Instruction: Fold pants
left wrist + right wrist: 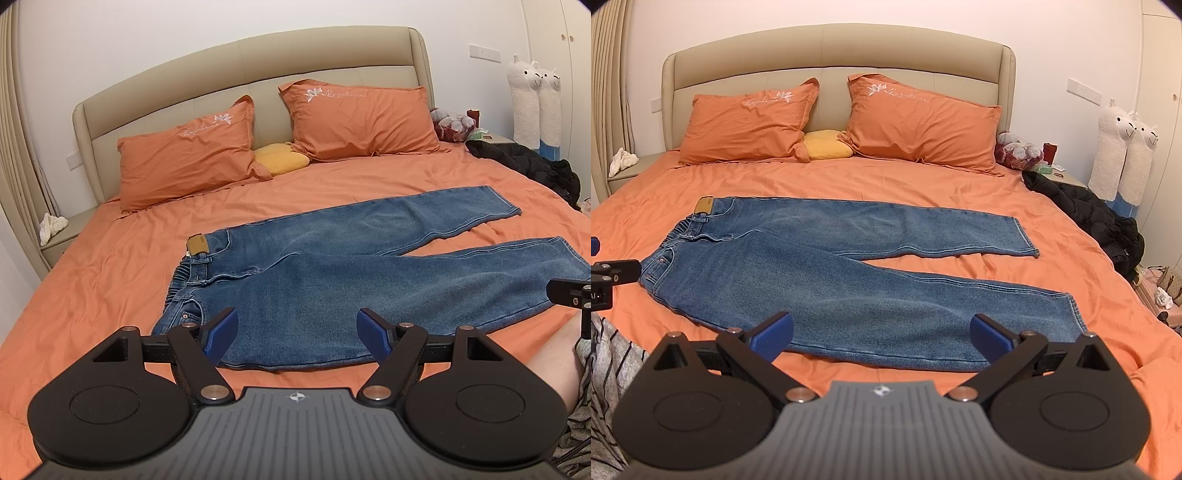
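Blue jeans (pixel 332 273) lie flat on the orange bed (pixel 92 280), waistband to the left, both legs spread apart toward the right. They also show in the right wrist view (pixel 827 273). My left gripper (pixel 297 332) is open and empty, held above the near edge of the jeans by the waist and hip. My right gripper (pixel 881 334) is open and empty, above the near leg. The right gripper's edge shows in the left wrist view (pixel 572 295); the left gripper's edge shows in the right wrist view (pixel 609 277).
Two orange pillows (pixel 750 122) (pixel 919 125) and a yellow cushion (pixel 827 149) lie at the beige headboard (pixel 834 55). A black jacket (pixel 1089 221) lies on the bed's right side. Two alpaca plush toys (pixel 1123 155) stand by the right wall. A nightstand (pixel 631 166) is far left.
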Action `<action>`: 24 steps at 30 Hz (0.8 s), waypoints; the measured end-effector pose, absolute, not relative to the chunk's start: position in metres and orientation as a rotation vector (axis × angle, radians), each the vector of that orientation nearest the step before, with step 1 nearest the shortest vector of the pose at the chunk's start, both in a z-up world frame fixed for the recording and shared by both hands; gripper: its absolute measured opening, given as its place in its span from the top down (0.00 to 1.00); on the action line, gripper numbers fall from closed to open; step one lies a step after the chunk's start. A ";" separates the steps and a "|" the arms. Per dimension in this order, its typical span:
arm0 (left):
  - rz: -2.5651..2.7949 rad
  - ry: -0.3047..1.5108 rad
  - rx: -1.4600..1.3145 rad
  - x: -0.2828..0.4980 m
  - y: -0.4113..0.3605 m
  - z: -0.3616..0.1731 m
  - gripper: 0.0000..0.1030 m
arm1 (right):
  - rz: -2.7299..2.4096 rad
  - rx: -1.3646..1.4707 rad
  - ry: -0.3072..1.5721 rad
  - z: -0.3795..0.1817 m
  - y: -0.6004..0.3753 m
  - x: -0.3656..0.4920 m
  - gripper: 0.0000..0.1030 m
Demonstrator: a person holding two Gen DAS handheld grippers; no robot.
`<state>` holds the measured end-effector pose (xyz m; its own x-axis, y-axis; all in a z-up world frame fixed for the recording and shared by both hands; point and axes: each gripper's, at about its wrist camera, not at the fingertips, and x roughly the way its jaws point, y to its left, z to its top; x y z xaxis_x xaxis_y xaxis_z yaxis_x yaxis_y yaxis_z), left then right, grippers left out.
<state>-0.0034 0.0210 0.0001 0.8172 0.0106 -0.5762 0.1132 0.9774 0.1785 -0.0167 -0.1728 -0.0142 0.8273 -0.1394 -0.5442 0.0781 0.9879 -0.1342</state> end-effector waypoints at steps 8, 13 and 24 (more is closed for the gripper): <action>-0.053 0.616 0.210 -0.004 0.022 -0.001 0.16 | -0.115 -0.106 0.589 -0.017 -0.175 -0.017 0.05; -0.048 0.624 0.207 -0.007 0.025 -0.005 0.16 | -0.114 -0.107 0.590 -0.018 -0.175 -0.017 0.05; -0.052 0.676 0.282 0.012 0.024 -0.004 0.17 | -0.082 -0.136 0.578 -0.021 -0.178 -0.006 0.05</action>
<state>0.0121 0.0244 -0.0037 0.7804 0.0438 -0.6237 0.1383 0.9608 0.2404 -0.0060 -0.1783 -0.0211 0.8348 -0.1154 -0.5383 0.0391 0.9877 -0.1512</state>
